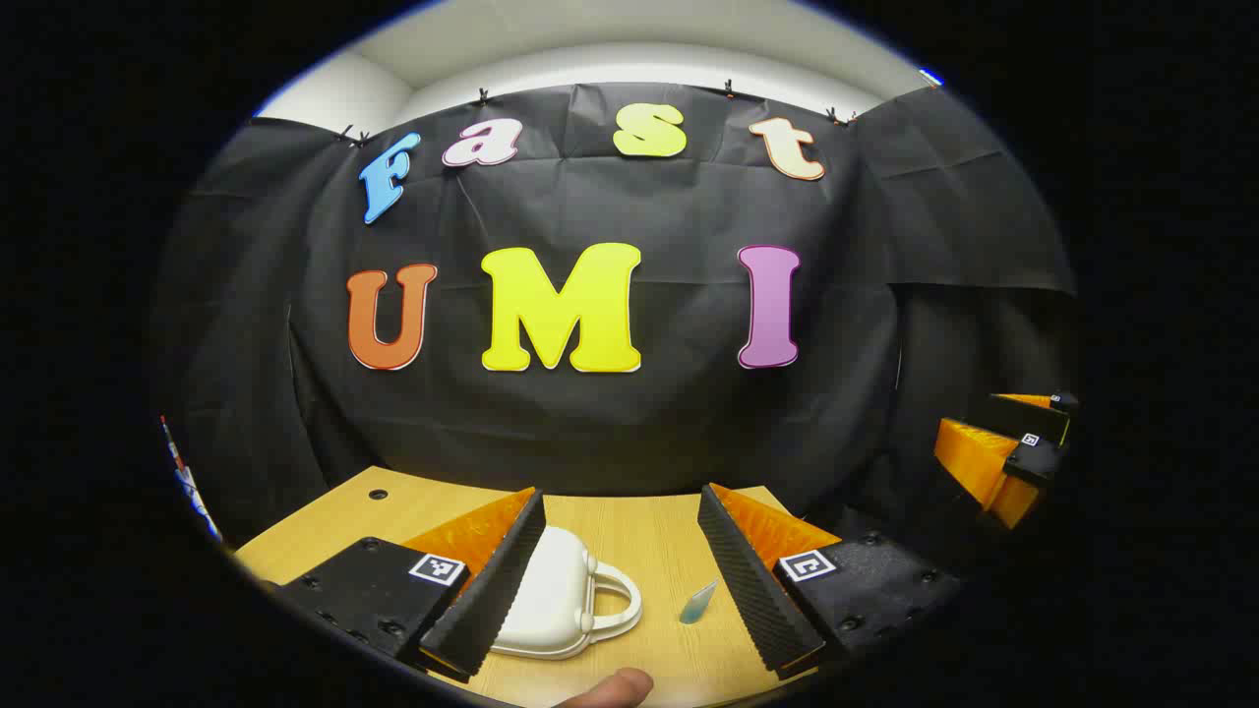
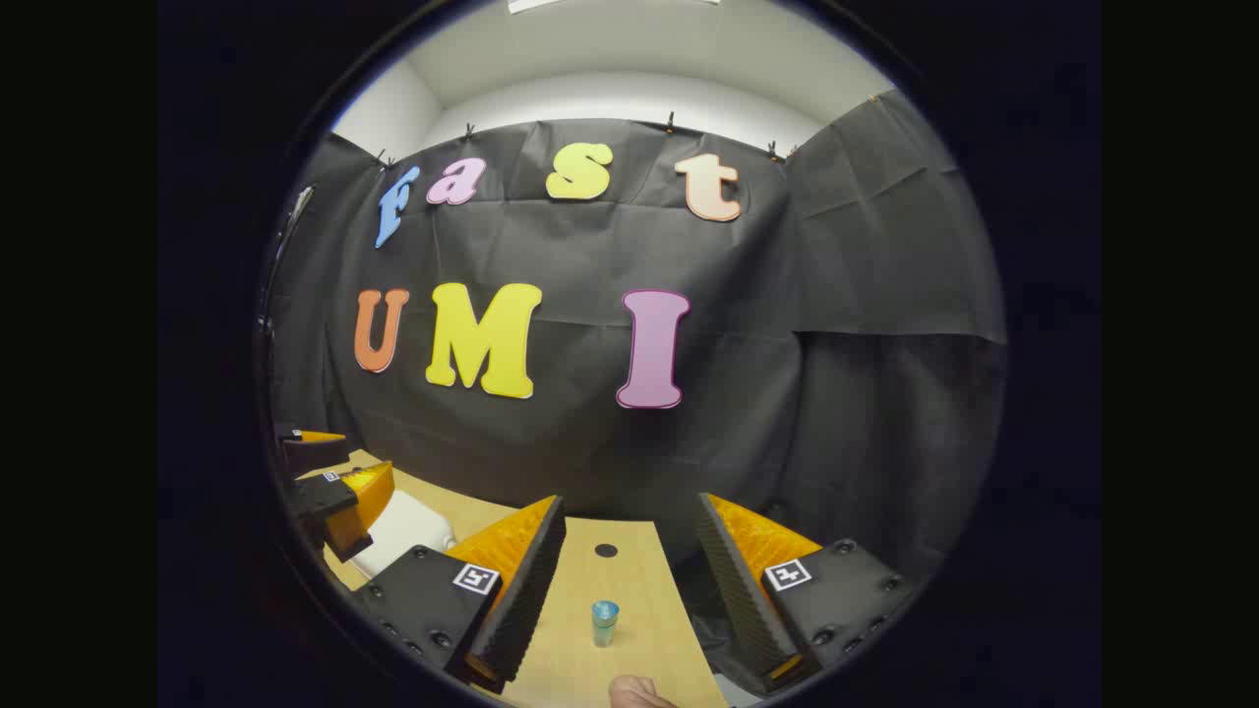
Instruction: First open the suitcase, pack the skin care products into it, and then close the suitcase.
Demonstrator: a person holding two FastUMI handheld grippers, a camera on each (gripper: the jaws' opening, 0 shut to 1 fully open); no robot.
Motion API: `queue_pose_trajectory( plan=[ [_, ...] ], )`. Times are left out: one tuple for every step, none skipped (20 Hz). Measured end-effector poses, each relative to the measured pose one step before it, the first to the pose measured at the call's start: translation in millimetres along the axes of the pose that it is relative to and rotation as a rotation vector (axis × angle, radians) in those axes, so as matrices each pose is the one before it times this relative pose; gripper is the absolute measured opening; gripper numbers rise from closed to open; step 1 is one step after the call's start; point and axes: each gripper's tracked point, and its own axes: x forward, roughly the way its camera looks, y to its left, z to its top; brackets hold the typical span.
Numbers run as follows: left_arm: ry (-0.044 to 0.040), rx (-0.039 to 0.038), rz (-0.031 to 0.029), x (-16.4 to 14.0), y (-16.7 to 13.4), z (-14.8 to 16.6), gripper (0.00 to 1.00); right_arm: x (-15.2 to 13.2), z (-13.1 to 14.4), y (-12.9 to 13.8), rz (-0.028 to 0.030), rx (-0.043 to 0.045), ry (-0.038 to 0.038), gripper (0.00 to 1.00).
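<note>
Suitcase (image 1: 556, 595) comes first in this job, and it sits shut on the wooden table (image 1: 639, 531), handle pointing to the side. It is small and white. The left gripper (image 1: 629, 580) hangs just above it with its fingers spread wide and nothing between them, probably so it can get at the case to open it. A little blue tube (image 1: 698, 602) lies on the table just beside the handle, waiting to be packed.

From the right gripper view, the right gripper (image 2: 629, 590) is open too, holding nothing. It points right at the blue tube (image 2: 604, 621), maybe ready to pick it up later. This view also shows the left gripper (image 2: 334, 492) off to the side, over the white suitcase (image 2: 398, 531). The left gripper view shows the case's handle, and the right gripper (image 1: 1003, 452) far off.
</note>
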Motion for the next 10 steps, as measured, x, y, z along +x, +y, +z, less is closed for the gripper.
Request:
queue_pose_trajectory(
  plan=[
    [-0.00115, 0.00156, 0.00031, -0.58, -0.43, -0.58, 1.00, -0.34, -1.46, 1.59, 0.00473, -0.00376, 0.00035, 0.77],
    [0.00439, 0.00264, 0.00052, -0.92, -0.79, -0.43, 1.00, -0.45, 0.49, 0.46, 0.00417, 0.00233, 0.00016, 0.79],
    [0.00276, 0.00253, 0.00393, -1.09, 0.76, 0.39, 1.00, 0.24, 0.45, -0.66, 0.00387, 0.00573, 0.00014, 0.79],
    [-0.00036, 0.00112, 0.00001, -0.16, -0.26, -0.08, 1.00, -0.09, 0.47, -0.34, 0.00293, 0.00290, -0.00056, 0.79],
    [0.00083, 0.00027, 0.00201, -0.86, -0.62, -0.04, 1.00, 0.70, -0.52, -2.04, -0.00251, -0.00159, -0.00176, 0.79],
    [-0.00218, -0.00016, 0.00008, -0.29, 0.18, 1.21, 1.00, 1.33, -1.62, -0.95, 0.00020, -0.00075, 0.00148, 0.79],
    [-0.00072, 0.00143, 0.00088, 0.46, 0.27, -0.11, 1.00, -0.82, -0.65, 0.22, 0.00184, 0.00345, 0.00275, 0.79],
    [0.00148, 0.00122, 0.00280, 0.29, 0.60, -0.83, 0.99, 0.37, -1.11, -1.06, -0.00150, 0.00250, 0.00509, 0.77],
    [0.00323, -0.00111, -0.00154, -0.03, -0.79, -0.85, 0.99, 1.40, -1.35, -0.34, -0.00039, 0.00085, 0.00247, 0.77],
    [0.00236, -0.00167, 0.00277, 1.23, 0.19, -1.00, 1.00, 0.58, -0.54, -0.21, 0.00028, 0.00041, 0.00168, 0.79]
  ],
)
